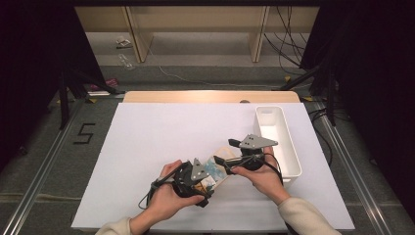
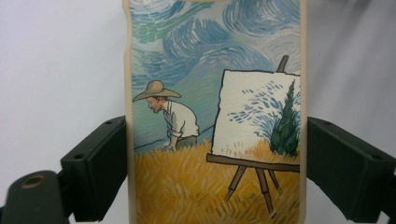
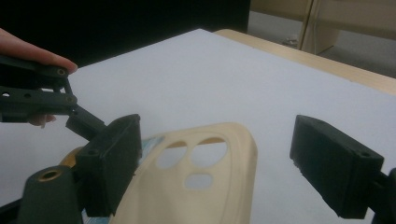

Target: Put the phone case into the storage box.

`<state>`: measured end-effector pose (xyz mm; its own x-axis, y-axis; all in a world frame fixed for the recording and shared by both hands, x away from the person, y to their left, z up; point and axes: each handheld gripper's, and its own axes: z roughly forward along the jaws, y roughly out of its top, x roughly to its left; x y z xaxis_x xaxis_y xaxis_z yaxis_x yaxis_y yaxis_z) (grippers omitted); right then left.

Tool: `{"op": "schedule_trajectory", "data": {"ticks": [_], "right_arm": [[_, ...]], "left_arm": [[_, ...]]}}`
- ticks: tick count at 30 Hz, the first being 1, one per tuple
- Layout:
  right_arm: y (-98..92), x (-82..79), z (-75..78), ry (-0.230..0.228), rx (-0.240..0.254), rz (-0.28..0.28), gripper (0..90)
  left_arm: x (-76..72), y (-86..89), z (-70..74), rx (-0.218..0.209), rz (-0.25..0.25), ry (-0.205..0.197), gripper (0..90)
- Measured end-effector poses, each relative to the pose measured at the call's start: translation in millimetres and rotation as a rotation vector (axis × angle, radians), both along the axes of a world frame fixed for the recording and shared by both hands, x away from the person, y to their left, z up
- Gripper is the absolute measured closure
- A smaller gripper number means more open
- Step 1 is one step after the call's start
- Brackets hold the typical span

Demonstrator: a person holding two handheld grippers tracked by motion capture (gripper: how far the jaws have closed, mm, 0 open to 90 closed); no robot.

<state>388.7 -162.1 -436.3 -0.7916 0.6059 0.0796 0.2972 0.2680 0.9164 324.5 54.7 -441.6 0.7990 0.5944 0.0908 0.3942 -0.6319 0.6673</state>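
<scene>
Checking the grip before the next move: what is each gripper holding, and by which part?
The left gripper holds the phone case by its two long side edges, near the bottom end. The right gripper is open around the case's camera-hole end, holding nothing.

Even overhead light brightens the white worktop [image 1: 161,142]; surroundings fall dark, shadows stay soft, and close-up jaws blur slightly.

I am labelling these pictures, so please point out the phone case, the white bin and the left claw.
phone case [image 2: 215,140]: left gripper view, on its painted back, near the easel.
white bin [image 1: 291,142]: high view, on its right long rim.
left claw [image 2: 215,177]: left gripper view, midway between its two black jaws, which press the case's edges.
</scene>
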Motion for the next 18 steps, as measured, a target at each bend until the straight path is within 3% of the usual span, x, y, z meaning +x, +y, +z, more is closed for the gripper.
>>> {"op": "schedule_trajectory", "data": {"ticks": [18], "right_arm": [[4.6, 2.4, -4.5, 0.056, 0.015, 0.014, 25.8]], "left_arm": [[0.1, -0.8, -0.8, 0.000, -0.002, -0.001, 11.4]]}}
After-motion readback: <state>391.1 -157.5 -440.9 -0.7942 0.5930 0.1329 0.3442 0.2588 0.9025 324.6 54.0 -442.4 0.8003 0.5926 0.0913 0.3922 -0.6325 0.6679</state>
